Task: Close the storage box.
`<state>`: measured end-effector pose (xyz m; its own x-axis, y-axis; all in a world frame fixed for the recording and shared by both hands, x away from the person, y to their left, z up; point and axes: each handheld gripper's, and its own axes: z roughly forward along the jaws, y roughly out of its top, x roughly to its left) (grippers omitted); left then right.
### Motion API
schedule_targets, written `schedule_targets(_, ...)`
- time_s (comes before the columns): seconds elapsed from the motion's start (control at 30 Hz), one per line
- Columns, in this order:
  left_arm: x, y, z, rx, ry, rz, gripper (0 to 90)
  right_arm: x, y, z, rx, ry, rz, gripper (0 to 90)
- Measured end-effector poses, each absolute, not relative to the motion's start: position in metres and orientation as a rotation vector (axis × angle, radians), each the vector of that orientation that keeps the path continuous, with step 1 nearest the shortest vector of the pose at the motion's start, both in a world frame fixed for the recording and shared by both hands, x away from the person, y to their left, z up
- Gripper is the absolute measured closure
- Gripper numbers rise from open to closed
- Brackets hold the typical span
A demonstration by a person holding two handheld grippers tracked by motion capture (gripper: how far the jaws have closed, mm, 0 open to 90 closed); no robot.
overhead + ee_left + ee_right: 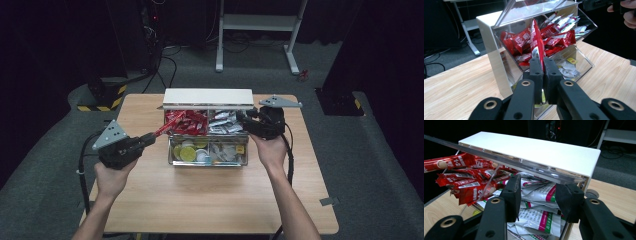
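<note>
near the tabletop's (200, 200) far edge, left hand-held gripper (541, 67) clamped shut on red sachet (537, 41), half out of organizer's (207, 97) upper left bin. best drawn straight out, clear of raised clear lid (506, 161). right hand-held gripper (537, 195) partly open, propping that lid, nothing pinched. white sachets (539, 195) beside, pods (188, 152) below.
</note>
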<state>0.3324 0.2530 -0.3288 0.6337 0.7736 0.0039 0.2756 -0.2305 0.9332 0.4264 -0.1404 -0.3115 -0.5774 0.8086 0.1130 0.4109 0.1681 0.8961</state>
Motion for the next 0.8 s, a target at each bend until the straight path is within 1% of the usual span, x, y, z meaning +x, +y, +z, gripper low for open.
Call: schedule_targets(0.8, 0.309, 0.284, -0.332, 1.734, 0.892, 0.614, 86.8, 0.427, -0.139, -0.311, 1.166, 2.066, 1.381, 56.1)
